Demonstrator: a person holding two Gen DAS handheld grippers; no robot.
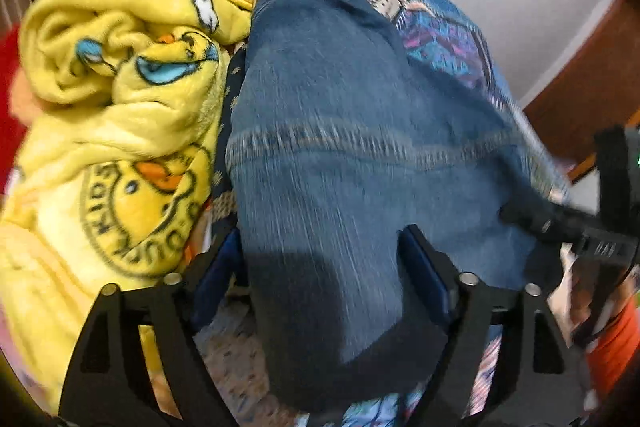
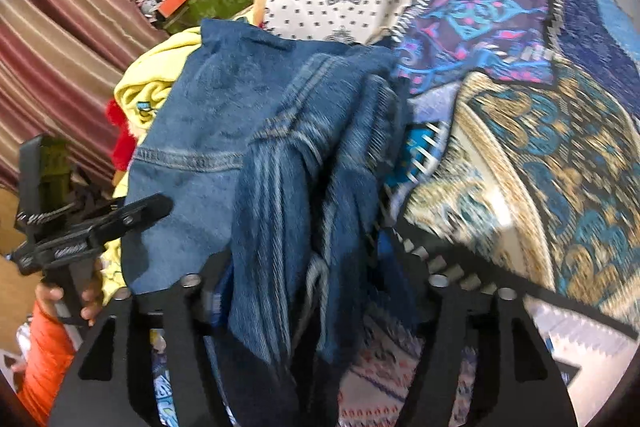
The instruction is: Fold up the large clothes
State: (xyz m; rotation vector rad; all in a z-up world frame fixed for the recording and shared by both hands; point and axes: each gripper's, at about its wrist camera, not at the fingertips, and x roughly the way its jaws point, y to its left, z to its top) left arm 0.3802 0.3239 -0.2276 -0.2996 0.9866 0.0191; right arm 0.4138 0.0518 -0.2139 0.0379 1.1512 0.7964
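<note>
Bedspread (image 2: 520,39): patterned, upper right, beneath everything.
Jeans (image 1: 340,147): centre frame, spread for folding.
Left gripper (image 1: 320,267): jaws straddle denim; grip unclear.
Right gripper (image 2: 304,267): likewise.

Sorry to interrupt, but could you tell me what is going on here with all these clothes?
A person is working on a pair of blue jeans with a handheld gripper in each hand. The left gripper and the right gripper each have denim between their fingers, holding the jeans above a patterned bedspread. A crumpled yellow duck-print blanket lies beside them. The jeans look bunched, not yet neatly folded.
</note>
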